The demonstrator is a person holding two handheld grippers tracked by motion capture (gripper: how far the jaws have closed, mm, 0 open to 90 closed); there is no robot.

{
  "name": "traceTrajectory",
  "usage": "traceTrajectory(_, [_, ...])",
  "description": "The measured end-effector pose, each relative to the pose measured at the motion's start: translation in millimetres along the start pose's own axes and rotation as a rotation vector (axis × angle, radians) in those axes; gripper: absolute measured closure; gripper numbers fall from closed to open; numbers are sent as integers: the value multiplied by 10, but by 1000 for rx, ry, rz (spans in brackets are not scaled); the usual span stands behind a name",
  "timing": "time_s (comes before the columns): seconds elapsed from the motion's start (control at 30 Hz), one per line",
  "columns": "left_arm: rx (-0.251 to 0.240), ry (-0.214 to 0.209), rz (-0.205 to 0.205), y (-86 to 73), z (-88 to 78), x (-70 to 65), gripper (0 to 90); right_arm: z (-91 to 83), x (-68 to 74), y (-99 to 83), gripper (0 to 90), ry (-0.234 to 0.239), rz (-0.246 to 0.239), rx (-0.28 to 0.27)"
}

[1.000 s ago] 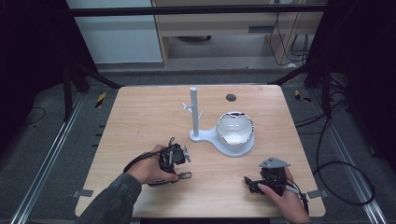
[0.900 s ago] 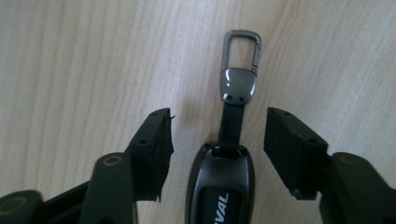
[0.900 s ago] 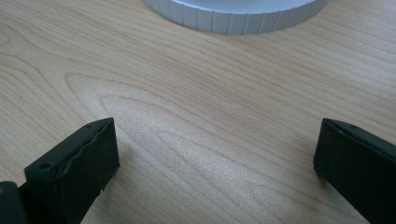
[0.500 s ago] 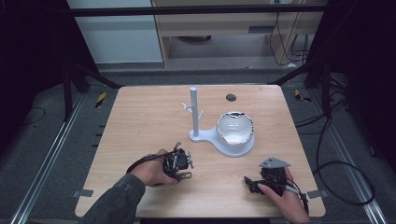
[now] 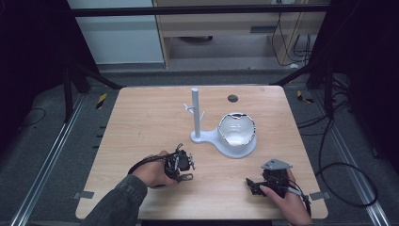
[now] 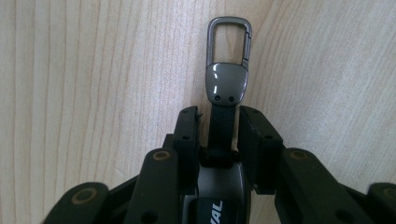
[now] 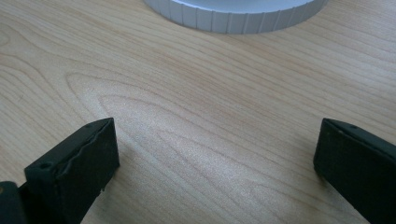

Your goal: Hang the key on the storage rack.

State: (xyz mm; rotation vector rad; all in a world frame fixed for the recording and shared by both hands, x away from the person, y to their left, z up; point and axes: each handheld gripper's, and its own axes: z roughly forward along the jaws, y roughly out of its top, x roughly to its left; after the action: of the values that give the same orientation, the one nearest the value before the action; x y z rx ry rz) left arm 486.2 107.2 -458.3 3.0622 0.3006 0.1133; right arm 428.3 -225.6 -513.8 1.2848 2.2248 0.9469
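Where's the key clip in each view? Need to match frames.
High view: key clip lies low and left of centre on the table, at the left gripper's tip.
Left gripper view: centre, its dark strap between the jaws, which have just been closing; metal loop points to the top.
Right gripper view: no key clip.
Shared landmark: the wooden table.

Left half of the worktop (image 5: 141,122) is wide open; the white stand (image 5: 195,115) and bowl (image 5: 237,129) block the middle-right.
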Motion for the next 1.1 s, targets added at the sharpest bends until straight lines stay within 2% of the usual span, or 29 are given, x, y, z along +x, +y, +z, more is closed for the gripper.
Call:
traceTrajectory(0.33, [6,-11,8,6,37,15,732,0,-1,0,4,0,-1,0])
traceTrajectory(0.5, [4,-20,14,-2,34,14,786,0,1,0,4,0,2,0])
traceTrajectory(0.6, [-25,-11,2,-34,6,37,793,0,-1,0,4,0,0,-1])
traceTrajectory(0.73, [-86,6,-41,-143,-62,42,795,0,0,-1,4,0,0,-1])
traceTrajectory(0.77, [-86,6,-41,-143,-62,42,796,0,0,-1,4,0,0,-1])
traceTrajectory(0.97, [-189,11,-116,-323,-120,56,796,0,-1,0,4,0,-2,-1])
traceTrajectory(1.03, [-198,24,-118,-363,-144,61,797,-1,0,0,4,0,0,-1])
traceTrajectory(1.1, [-227,44,-129,-416,-184,59,797,0,1,0,4,0,1,-1])
